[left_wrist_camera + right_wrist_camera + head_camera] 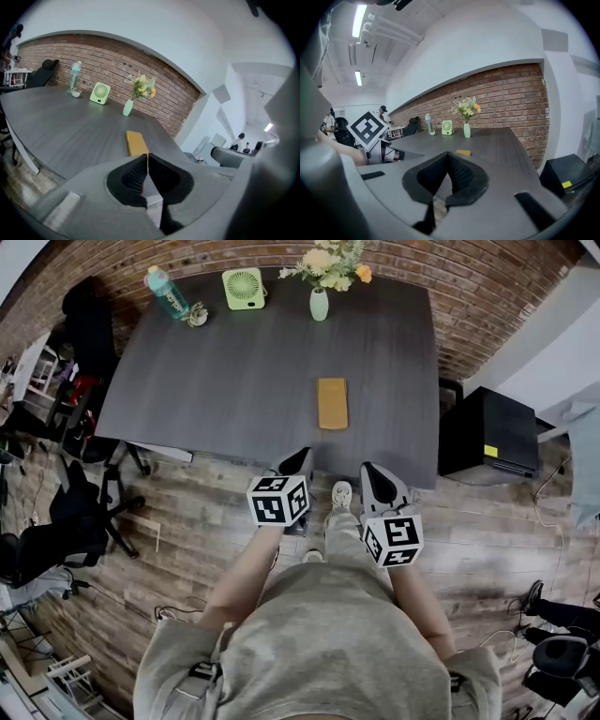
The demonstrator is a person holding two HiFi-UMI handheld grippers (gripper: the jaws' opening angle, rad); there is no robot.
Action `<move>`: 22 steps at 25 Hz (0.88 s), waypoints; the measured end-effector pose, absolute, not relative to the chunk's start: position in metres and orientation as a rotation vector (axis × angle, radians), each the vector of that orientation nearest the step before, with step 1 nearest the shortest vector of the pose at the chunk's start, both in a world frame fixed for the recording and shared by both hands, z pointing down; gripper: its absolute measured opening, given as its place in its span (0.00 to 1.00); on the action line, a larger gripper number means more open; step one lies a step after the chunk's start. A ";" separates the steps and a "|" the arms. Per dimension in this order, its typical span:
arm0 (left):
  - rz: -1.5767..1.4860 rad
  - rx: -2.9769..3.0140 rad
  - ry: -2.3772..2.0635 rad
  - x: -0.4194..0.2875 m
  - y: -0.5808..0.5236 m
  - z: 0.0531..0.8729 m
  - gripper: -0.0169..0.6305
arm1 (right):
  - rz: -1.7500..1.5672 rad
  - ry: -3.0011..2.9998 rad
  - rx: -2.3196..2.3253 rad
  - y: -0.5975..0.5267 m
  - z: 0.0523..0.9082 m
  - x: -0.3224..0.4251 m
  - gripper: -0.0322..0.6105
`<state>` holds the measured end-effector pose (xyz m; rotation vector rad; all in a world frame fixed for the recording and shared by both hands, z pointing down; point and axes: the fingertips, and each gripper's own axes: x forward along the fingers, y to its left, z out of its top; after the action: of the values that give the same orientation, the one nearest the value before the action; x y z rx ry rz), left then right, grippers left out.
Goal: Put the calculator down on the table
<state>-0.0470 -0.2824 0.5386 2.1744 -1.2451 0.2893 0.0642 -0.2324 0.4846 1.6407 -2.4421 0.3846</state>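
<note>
Black office chairs (66,521) stand on the wood floor off the table's (234,371) left end. Along the far edge, by the brick wall (487,296), stand a teal bottle (167,292), then a green fan (244,288), then a pale vase (319,304) of flowers (326,261). All three are well apart from the calculator (332,403).

The calculator is a yellow slab. It lies flat on the table, right of middle and nearer the near edge, its long side running away from the person. Bare tabletop lies between it and both grippers.

The left gripper (147,157) hangs over the near edge, just left of the calculator's line. Its jaws are pressed together at the tips and hold nothing. The right gripper (448,157) hangs beside it, just right of that line. Its jaws are likewise closed tip to tip and grip nothing. The calculator shows beyond each pair of tips, touching neither.

A black box (487,432) sits on the floor off the table's right end. Two people (243,143) stand far off in the room beyond.
</note>
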 end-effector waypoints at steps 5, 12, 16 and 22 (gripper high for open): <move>0.258 2.207 -1.249 -0.054 -0.245 0.522 0.06 | 0.364 -2.455 1.627 -0.199 0.478 0.057 0.05; 0.227 2.256 -1.273 -0.070 -0.187 0.504 0.06 | 0.325 -2.485 1.613 -0.148 0.469 0.041 0.05; 0.203 2.266 -1.281 -0.083 -0.156 0.498 0.06 | 0.297 -2.498 1.603 -0.121 0.465 0.030 0.05; 0.206 2.282 -1.276 -0.096 -0.118 0.496 0.06 | 0.261 -2.507 1.609 -0.088 0.459 0.017 0.05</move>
<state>-0.0963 -0.1185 0.4958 2.2825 -1.2762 0.2061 0.0171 -0.0880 0.4587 1.6095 -2.5073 0.2612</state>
